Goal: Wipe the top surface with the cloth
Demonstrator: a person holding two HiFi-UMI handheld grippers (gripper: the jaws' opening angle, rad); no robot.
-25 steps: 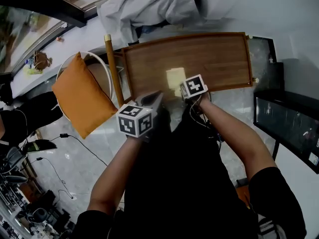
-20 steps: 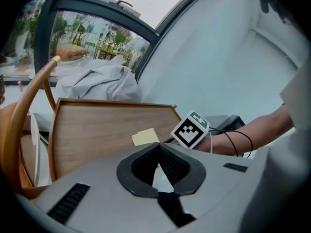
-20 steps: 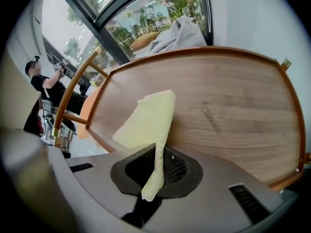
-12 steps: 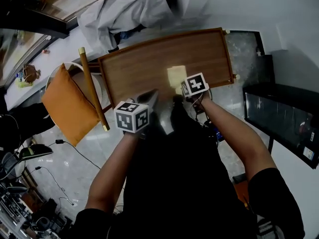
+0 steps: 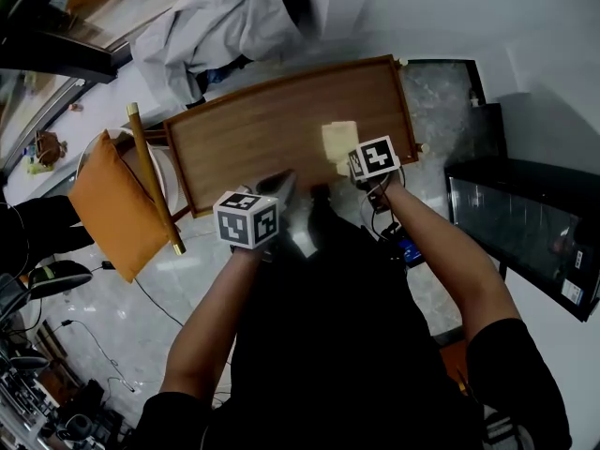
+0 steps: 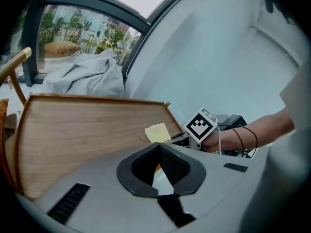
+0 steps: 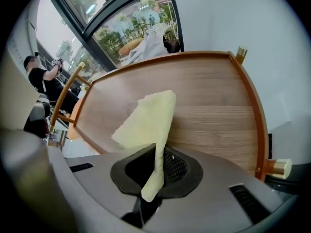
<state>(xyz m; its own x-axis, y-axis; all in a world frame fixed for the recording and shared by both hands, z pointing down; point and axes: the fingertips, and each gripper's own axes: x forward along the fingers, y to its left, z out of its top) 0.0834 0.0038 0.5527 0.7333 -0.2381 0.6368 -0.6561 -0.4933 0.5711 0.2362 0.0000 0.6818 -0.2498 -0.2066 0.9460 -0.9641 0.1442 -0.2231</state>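
Now, cloth (image 7: 146,118): pale yellow, thin, one edge lifted
Right gripper (image 7: 154,171): jaws clamped on cloth edge
Left gripper (image 6: 158,164): jaws together, empty
Table (image 5: 253,139): brown wood, raised rim
Room: orange cushion (image 5: 108,200) beside table

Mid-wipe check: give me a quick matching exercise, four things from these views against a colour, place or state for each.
Things:
1. cloth
2. left gripper
3. cushion
4. crumpled sheet

States:
A. shut, with nothing in it
B. orange, beside the left end of the table
C. pale yellow, clamped in the right gripper
D. grey-white, heaped beyond the table's far edge

Pairs: 1-C, 2-A, 3-B, 4-D
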